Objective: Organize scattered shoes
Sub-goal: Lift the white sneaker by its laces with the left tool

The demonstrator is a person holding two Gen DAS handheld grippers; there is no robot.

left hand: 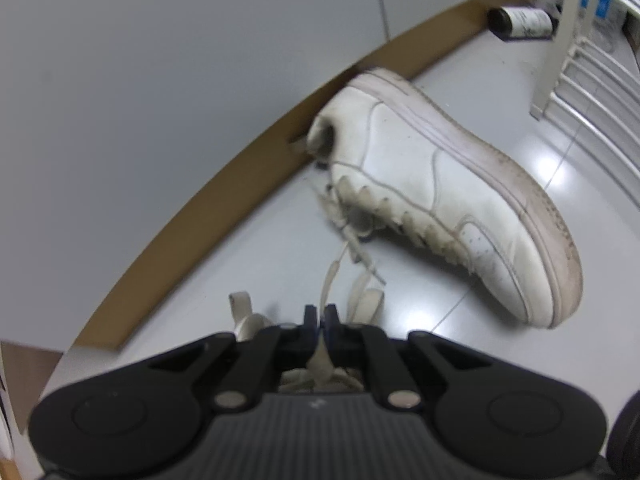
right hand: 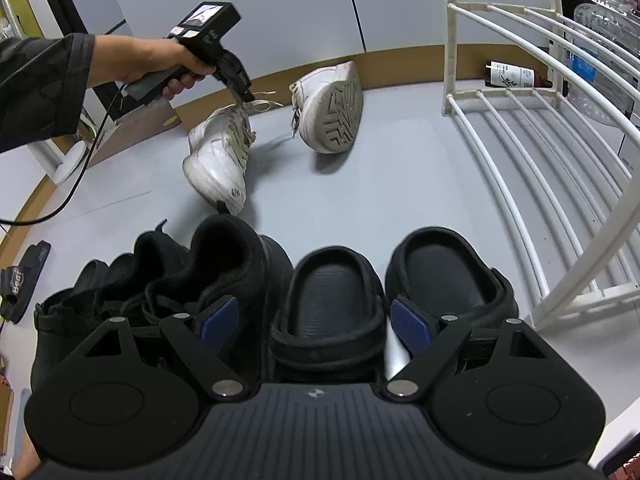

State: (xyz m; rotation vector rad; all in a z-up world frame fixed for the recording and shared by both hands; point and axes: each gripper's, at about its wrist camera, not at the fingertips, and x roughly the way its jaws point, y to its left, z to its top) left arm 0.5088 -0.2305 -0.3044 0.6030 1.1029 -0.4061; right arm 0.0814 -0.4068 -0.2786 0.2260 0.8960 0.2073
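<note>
Left tool point(left hand: 320, 314): pressed together on the laces point(left hand: 320, 354) of a white sneaker point(right hand: 218, 160); a lace strand runs up between the closed jaws.
Reason for grip: the laces give a thin, easy handle; judged a lift or drag toward the row, the toe hanging low.
Second sneaker point(left hand: 436, 196): lies on its side on the floor point(left hand: 256, 276) by the brown skirting point(left hand: 224, 172), sole facing the right camera. Judged not yet sorted.
Right tool point(right hand: 316, 320): spread wide, nothing pinched; it hovers over the left clog point(right hand: 328, 300), pads either side of it.
Sorted row: two black clogs side by side next to black shoes point(right hand: 168, 280), heels toward the camera, beside the white rack point(right hand: 540, 184). Judged the target line for the pair.
Left view only: the lace caught in the jaws; a bottle point(left hand: 520, 22) lying near the rack post.
Right view only: the hand point(right hand: 160, 64) on the left tool, the held sneaker itself, the row, a sandal point(right hand: 22, 280) apart at far left.
</note>
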